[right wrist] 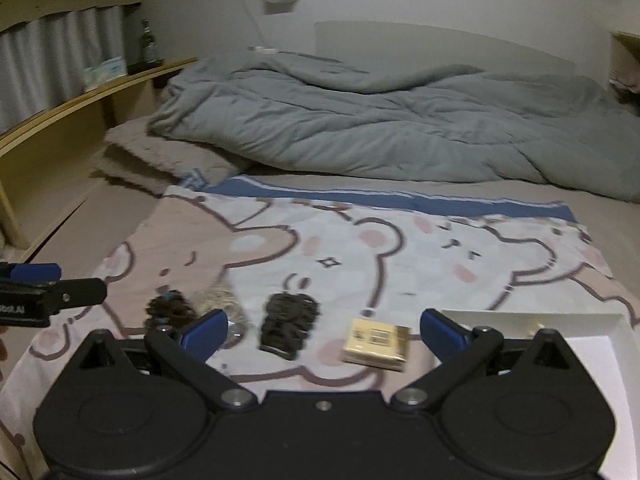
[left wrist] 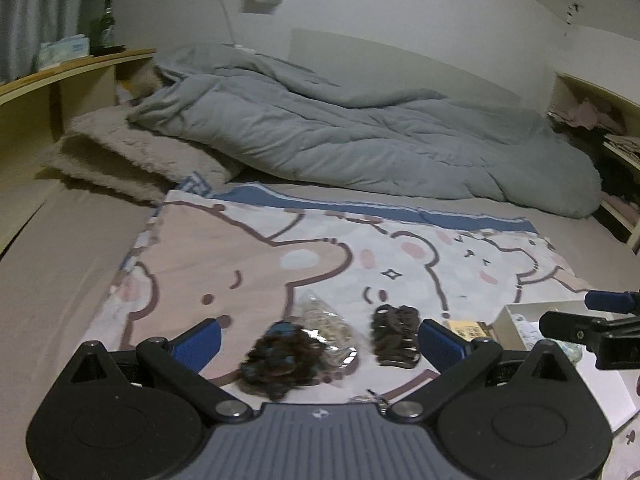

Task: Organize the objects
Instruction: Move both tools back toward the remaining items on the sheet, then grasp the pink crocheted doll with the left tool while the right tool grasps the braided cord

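Place: a bed (left wrist: 60,280) with a cartoon bear cloth (left wrist: 248,248) spread flat on it. I think the cloth serves as a clean work surface for the small things.
Left claw (left wrist: 318,338): released, the blue fingers wide apart and nothing between them. It hangs low over the near edge of the cloth.
Right claw (right wrist: 320,330): also released and empty, facing the row of objects from the near side.
Dark scrunchie pile (left wrist: 276,364): lies at the left end of the row, near the left claw, touching the clear packet.
Clear packet (left wrist: 326,330): a crinkled transparent bag, just to the right of the dark pile. Its content is too blurred to tell.
Brown hair ties (left wrist: 396,334): a dark bundle in the middle of the row, apart from the packet.
Yellow box (right wrist: 378,344): a small flat carton to the right of the brown bundle, between the right claw's fingers in the right wrist view.
White box (right wrist: 536,326): an open container at the right end, probably the place where the things must go.
Progress: all four things are outside the white box — in my judgement the sorting has hardly started.
Next move: perhaps the right claw takes the yellow box, because it is the nearest to the container.
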{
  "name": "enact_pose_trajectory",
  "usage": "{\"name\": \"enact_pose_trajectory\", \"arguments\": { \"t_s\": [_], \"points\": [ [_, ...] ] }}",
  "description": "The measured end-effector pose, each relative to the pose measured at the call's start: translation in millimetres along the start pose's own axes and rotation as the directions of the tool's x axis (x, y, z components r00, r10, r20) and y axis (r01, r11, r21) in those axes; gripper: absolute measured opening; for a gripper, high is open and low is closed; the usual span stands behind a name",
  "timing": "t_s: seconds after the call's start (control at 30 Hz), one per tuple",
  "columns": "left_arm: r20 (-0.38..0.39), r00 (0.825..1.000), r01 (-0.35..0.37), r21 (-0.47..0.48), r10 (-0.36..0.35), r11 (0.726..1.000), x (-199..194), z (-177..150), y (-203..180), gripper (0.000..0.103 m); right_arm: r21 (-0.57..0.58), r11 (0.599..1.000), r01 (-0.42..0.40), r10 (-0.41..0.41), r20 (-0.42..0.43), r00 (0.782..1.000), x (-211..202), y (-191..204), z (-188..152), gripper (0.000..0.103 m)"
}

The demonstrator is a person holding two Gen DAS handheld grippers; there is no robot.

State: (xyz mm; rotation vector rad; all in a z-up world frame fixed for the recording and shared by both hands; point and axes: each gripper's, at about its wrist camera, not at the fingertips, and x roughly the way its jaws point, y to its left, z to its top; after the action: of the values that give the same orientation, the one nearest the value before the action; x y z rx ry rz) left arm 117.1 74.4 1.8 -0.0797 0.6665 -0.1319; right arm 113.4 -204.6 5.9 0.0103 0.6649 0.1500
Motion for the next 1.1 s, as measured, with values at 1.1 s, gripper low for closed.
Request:
{"name": "enact_pose_trajectory", "arguments": {
  "t_s": [1.1],
  "points": [
    [-0.253, 0.967, 0.003, 0.168, 0.04, 0.986, 40, -39, 88, 0.068, -0.134, 0.978, -0.159, 0.14, -0.143, 0.98, 85, 74, -19, 0.103]
  ]
}}
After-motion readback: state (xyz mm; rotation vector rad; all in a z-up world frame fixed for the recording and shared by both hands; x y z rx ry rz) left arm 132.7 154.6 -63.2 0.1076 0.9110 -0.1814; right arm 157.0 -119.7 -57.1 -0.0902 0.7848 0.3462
